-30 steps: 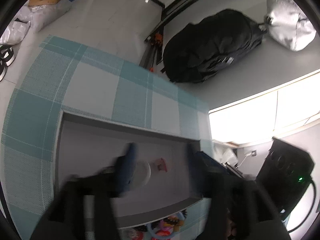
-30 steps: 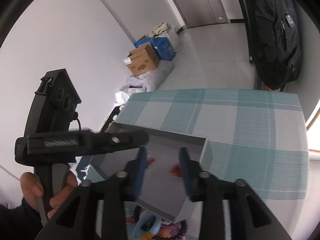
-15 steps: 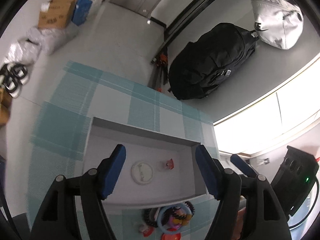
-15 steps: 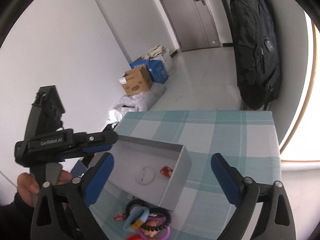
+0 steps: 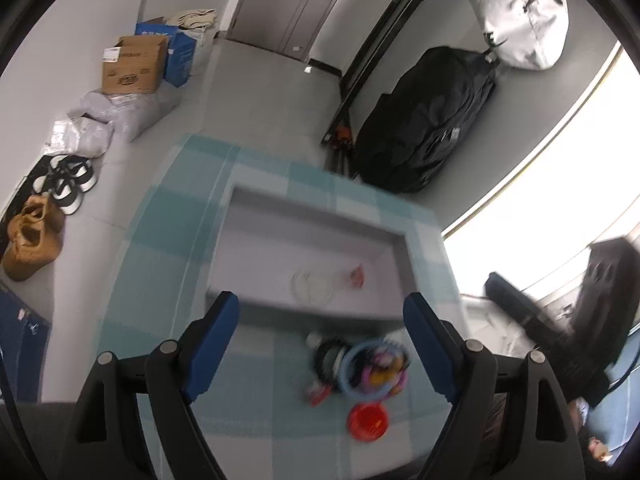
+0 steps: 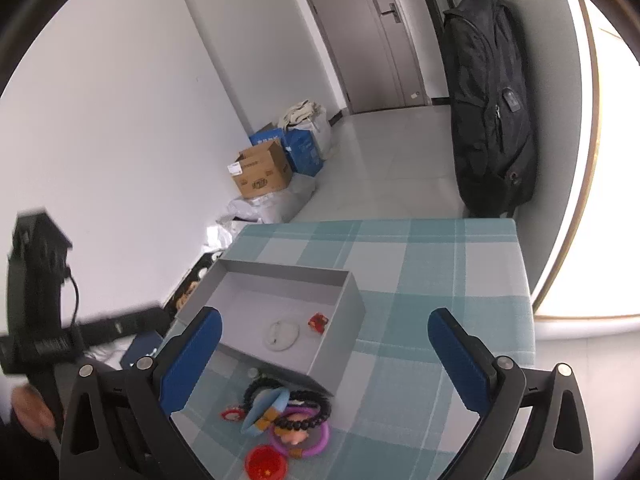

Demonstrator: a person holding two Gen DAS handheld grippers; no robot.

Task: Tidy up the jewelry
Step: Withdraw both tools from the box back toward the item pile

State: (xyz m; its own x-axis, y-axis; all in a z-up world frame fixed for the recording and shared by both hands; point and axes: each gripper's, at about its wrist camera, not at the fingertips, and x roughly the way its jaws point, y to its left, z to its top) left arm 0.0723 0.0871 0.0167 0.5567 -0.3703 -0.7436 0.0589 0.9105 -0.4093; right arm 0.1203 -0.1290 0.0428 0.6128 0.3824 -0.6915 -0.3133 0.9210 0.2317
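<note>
The checked table (image 6: 460, 280) is carrying my grey box (image 6: 344, 304) toward its left edge, a white disc (image 6: 281, 335) and red charm (image 6: 318, 322) lying inside. Bracelets (image 6: 288, 412) are piling at its near edge. I am holding my left tongs (image 5: 320, 344) and right tongs (image 6: 324, 356) wide apart, gripping nothing. Carton (image 6: 262, 174) printing is unreadable.

The left gripper (image 5: 320, 332), its two blue-padded fingers (image 5: 212, 340) spread wide with nothing between them, hangs above a table covered in teal-and-white checked cloth (image 5: 160, 240). A shallow grey rectangular box (image 5: 256, 248) lies on the cloth, holding a pale round disc (image 5: 313, 285) and a small red trinket (image 5: 357, 276), both blurred. Just in front of the box sits a heap of coloured bangles and dark beaded bracelets (image 5: 360, 366), with a round red piece (image 5: 368, 420) beside it.
</note>
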